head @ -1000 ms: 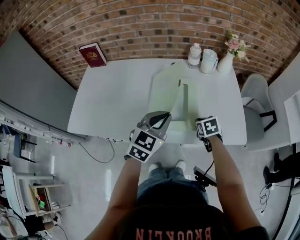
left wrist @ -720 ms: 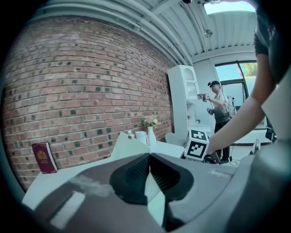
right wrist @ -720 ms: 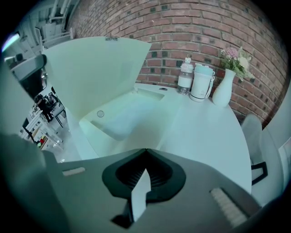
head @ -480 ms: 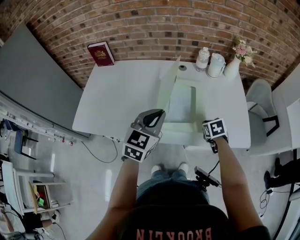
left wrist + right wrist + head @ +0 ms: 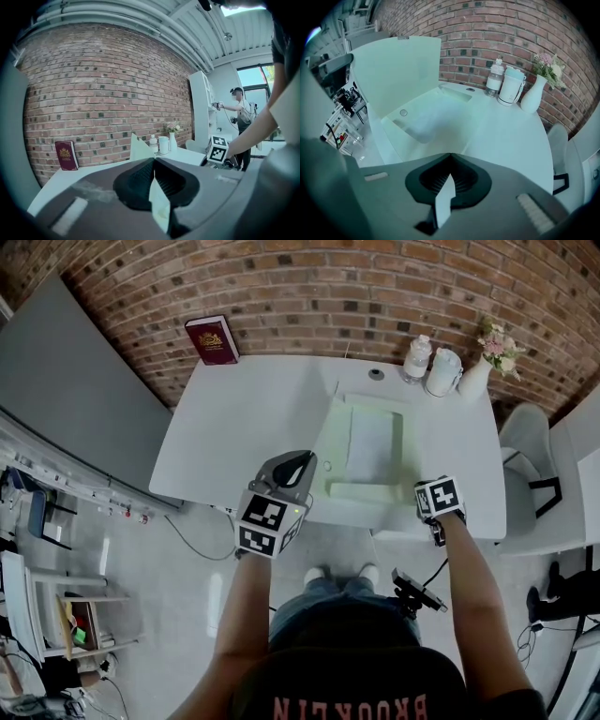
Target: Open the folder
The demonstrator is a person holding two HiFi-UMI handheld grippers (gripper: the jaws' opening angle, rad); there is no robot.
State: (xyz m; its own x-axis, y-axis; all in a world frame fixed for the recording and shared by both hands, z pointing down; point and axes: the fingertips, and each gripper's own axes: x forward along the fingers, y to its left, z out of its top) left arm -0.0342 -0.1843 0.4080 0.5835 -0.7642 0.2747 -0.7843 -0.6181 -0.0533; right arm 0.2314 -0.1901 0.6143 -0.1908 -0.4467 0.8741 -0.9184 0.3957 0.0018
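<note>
Workplace: white table (image 5: pixel 234 427) against a brick wall, seen from above, with a person standing at its near edge.

1. Red book (image 5: pixel 212 339): stands upright at the table's far left corner, leaning on the wall, well apart from everything else.

2. Left gripper (image 5: pixel 153 160): at the near edge, left of the folder. Its jaws are pressed together on a thin pale sheet that runs between the pads. This is the edge of the folder's cover.

3. Folder (image 5: pixel 370 442): pale green, lying right of centre on the table with its long side running away from the person. It is open. The cover (image 5: pixel 326 439) is raised along the left side and tilts up off the table, while the lower half lies flat with a lighter sheet inside. A small round fastener sits on the table just beyond the far end.

4. Right gripper (image 5: pixel 451 155): at the folder's near right corner, pointing steeply down. Its jaws are closed on a narrow pale strip. It appears to be the folder's lower leaf, though which layer it is cannot be told for sure.

5. Bottle (image 5: pixel 417 356): clear with a white cap, at the far right of the table.

6. Lidded jug (image 5: pixel 442 371): white, just beside the bottle.

7. Vase (image 5: pixel 476 379): white, holding pink flowers, next to the jug.

8. Chair (image 5: pixel 527 456): pale, beside the table's right end.
</note>
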